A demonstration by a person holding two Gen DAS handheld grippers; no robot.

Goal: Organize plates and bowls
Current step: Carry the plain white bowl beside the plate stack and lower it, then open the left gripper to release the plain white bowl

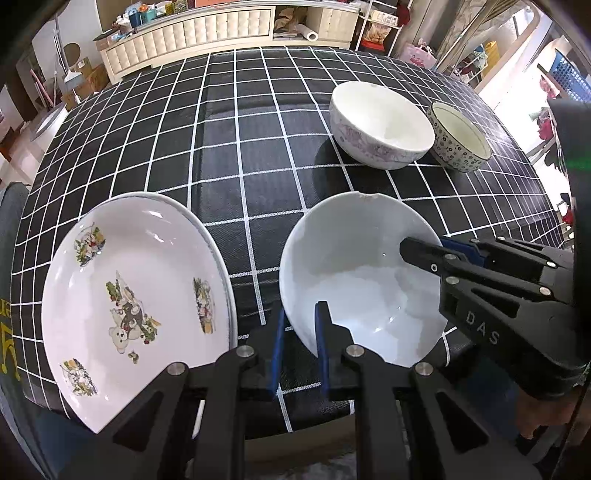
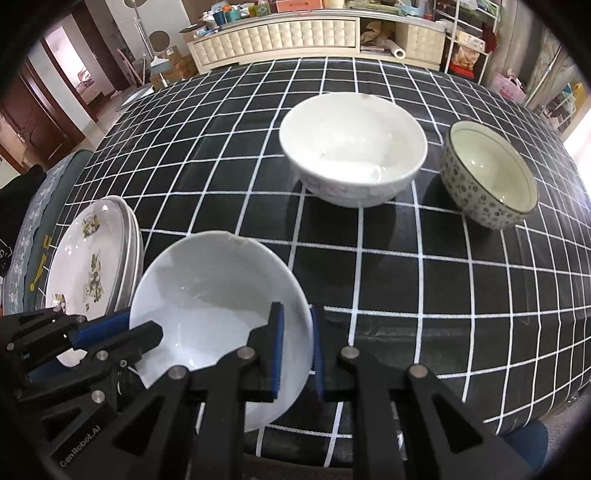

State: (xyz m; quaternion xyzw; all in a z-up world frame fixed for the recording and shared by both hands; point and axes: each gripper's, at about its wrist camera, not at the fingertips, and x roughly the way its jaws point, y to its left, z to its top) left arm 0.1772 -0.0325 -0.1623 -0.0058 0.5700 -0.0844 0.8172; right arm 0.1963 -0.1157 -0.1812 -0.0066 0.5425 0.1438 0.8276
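A plain white bowl (image 1: 362,273) (image 2: 218,306) with a chipped far rim is at the table's near edge. My left gripper (image 1: 300,343) is shut on its left rim, and it shows in the right wrist view (image 2: 140,328). My right gripper (image 2: 297,350) is shut on its right rim, and it shows in the left wrist view (image 1: 417,251). A stack of cartoon-printed plates (image 1: 136,306) (image 2: 92,262) lies to the left. A white bowl with pink flowers (image 1: 380,123) (image 2: 352,147) and a smaller patterned bowl (image 1: 460,136) (image 2: 489,181) stand further back, right.
The table (image 1: 240,147) wears a black cloth with a white grid. A cream sideboard (image 1: 207,29) stands beyond the far edge. A grey chair back (image 2: 48,192) is at the left by the plates.
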